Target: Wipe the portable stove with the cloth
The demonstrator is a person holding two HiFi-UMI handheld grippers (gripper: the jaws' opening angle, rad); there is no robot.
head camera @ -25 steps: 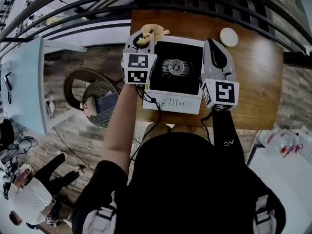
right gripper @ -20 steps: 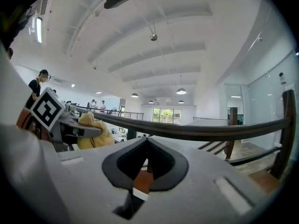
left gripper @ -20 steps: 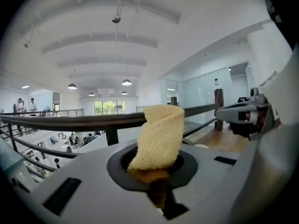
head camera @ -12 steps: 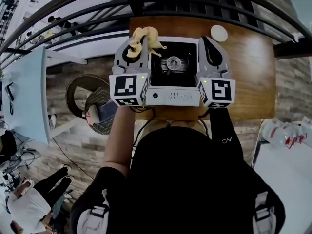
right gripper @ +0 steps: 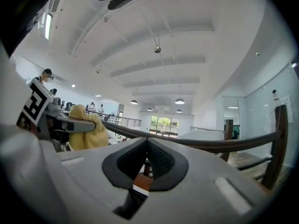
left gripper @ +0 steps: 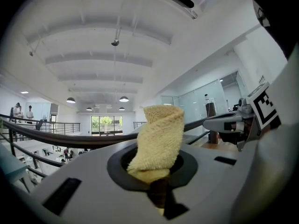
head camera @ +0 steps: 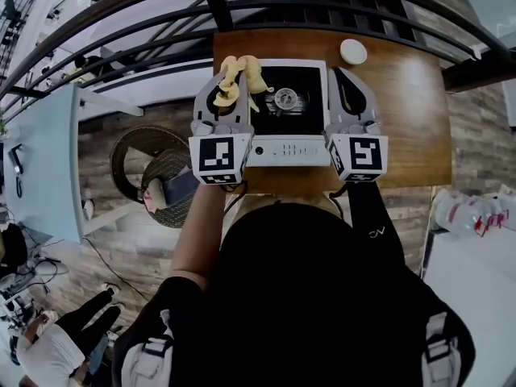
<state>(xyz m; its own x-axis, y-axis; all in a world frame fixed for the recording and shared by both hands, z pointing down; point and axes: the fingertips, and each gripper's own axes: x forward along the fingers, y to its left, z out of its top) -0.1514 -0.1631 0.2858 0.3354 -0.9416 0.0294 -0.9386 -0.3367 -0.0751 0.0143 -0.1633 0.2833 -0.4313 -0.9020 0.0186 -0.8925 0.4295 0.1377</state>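
- Two claws flank the stove [head camera: 288,148] on the bench [head camera: 407,111].
- Left claw [head camera: 229,77] grips the cloth [head camera: 242,72] at the stove's left edge.
- Right claw [head camera: 339,75], clenched and empty, sits at the stove's right edge.

yellow cloth [head camera: 239,76], white stove [head camera: 284,150], brown table [head camera: 411,111]

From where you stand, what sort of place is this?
Probably a mezzanine in a large open office hall: a wooden table stands by a dark railing over a lower floor, and pendant lamps hang from a white ceiling.
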